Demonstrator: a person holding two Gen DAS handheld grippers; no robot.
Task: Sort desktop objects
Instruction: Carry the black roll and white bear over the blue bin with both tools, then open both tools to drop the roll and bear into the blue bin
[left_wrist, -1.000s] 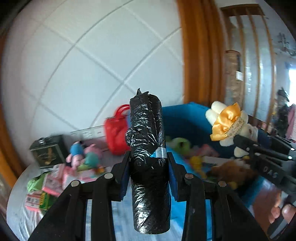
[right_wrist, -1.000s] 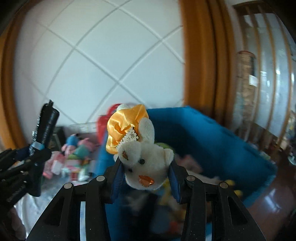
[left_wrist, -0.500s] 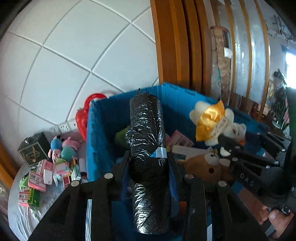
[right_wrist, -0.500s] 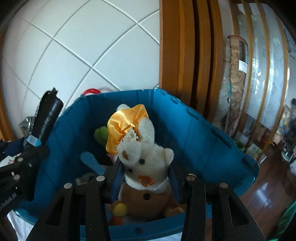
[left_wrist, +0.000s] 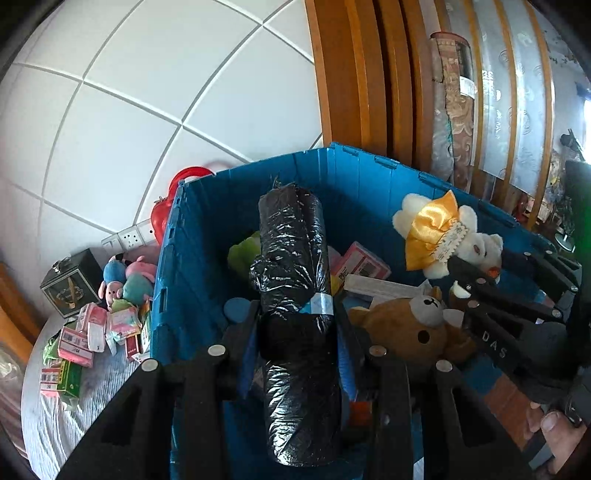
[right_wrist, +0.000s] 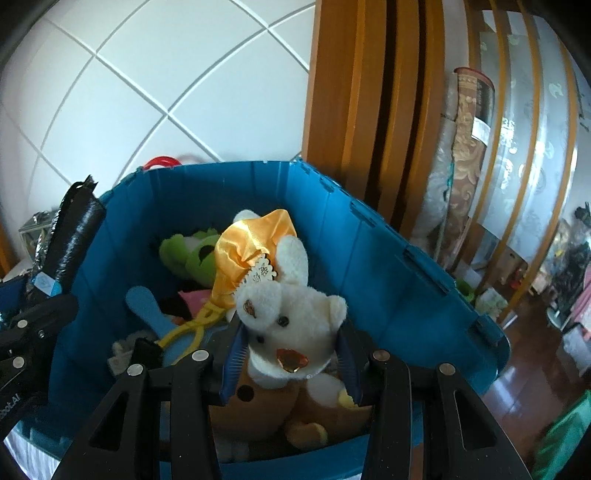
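Blue crate (left_wrist: 343, 173) walls now frame both views where a second ago I saw the tabletop clutter, so my left tool (left_wrist: 299, 332) gripping the black bag roll (left_wrist: 295, 280) and my right tool (right_wrist: 291, 354) clamping the white plush bear (right_wrist: 291, 317) both hang over the bin, probably ready to drop.

wall (right_wrist: 155, 66): white tiles | door frame (right_wrist: 354, 92): wood | floor (right_wrist: 524, 391): dark wood

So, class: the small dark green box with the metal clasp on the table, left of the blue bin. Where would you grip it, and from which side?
Take the dark green box across two opposite flat side walls, coming down from above. It stands upright with its lid up, and its squared sides give parallel faces for the fingers. The plush toys lie close on its right, so avoid approaching from there.
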